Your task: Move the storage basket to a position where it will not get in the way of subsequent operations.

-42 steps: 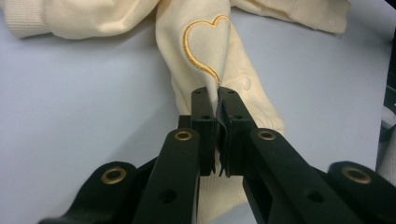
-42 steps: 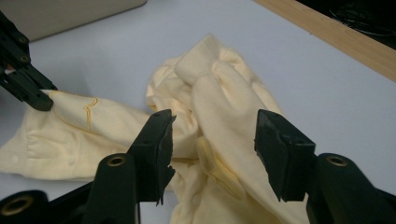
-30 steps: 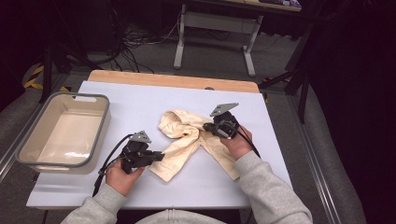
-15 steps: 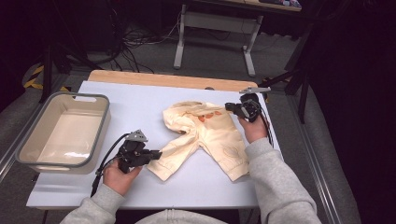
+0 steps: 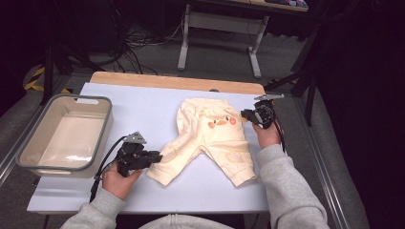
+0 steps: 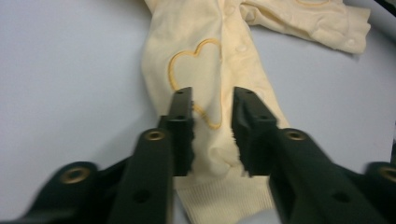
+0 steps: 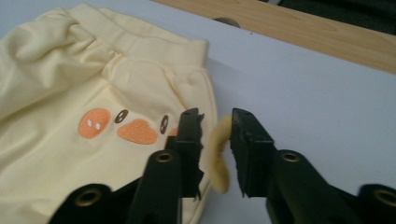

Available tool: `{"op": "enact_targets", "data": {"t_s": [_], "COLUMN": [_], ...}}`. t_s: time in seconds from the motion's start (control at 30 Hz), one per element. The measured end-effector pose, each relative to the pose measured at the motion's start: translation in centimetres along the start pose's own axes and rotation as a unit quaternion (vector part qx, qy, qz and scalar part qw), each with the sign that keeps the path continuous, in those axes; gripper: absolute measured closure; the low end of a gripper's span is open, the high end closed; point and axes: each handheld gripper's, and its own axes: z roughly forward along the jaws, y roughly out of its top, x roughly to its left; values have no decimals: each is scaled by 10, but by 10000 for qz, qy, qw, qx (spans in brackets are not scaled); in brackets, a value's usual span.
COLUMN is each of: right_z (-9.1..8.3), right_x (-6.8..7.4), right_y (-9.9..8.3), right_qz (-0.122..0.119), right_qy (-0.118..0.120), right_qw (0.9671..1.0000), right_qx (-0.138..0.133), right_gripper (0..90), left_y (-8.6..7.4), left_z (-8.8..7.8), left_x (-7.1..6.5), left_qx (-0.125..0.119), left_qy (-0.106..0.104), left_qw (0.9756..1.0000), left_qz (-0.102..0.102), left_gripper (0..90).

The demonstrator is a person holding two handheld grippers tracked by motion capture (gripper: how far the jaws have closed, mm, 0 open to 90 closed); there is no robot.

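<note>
A pair of small pale-yellow cotton baby trousers (image 5: 212, 140) with an embroidered orange duck face is lying spread flat in the middle of the light blue table top (image 5: 157, 105). The left gripper (image 6: 212, 122) is sitting over one leg's ribbed cuff, its jaws just parting and no longer pinching the cloth between them. The right gripper (image 7: 215, 135) is opening too at the waist edge, a small yellow flap standing loose in the gap. A grey-rimmed beige plastic tub (image 5: 102, 131) is resting well apart at the table's left.
</note>
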Motion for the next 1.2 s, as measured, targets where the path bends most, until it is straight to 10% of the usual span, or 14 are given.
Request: {"op": "enact_targets", "data": {"t_s": [0.3, 0.8, 1.07, 1.2], "right_z": [-32, -46, -35, -35], "right_x": [16, 45, 46, 46], "right_y": [-12, -68, -89, -89], "right_qz": [-386, -531, -498, -504], "right_qy": [63, 344, 405, 483], "right_qw": [9991, 9966, 9927, 9914], "right_qx": [-139, 533, 1021, 1103], "right_gripper": [470, 421, 545, 768], "left_y": [17, 22, 20, 20], "left_z": [4, 0, 2, 1], "left_x": [10, 14, 12, 12], "left_qx": [-203, -365, -246, -304], "left_qy": [102, 484, 830, 783], "left_qw": [9997, 9980, 9955, 9958], "left_qz": [-107, 170, 375, 355], "left_gripper": [317, 241, 283, 280]}}
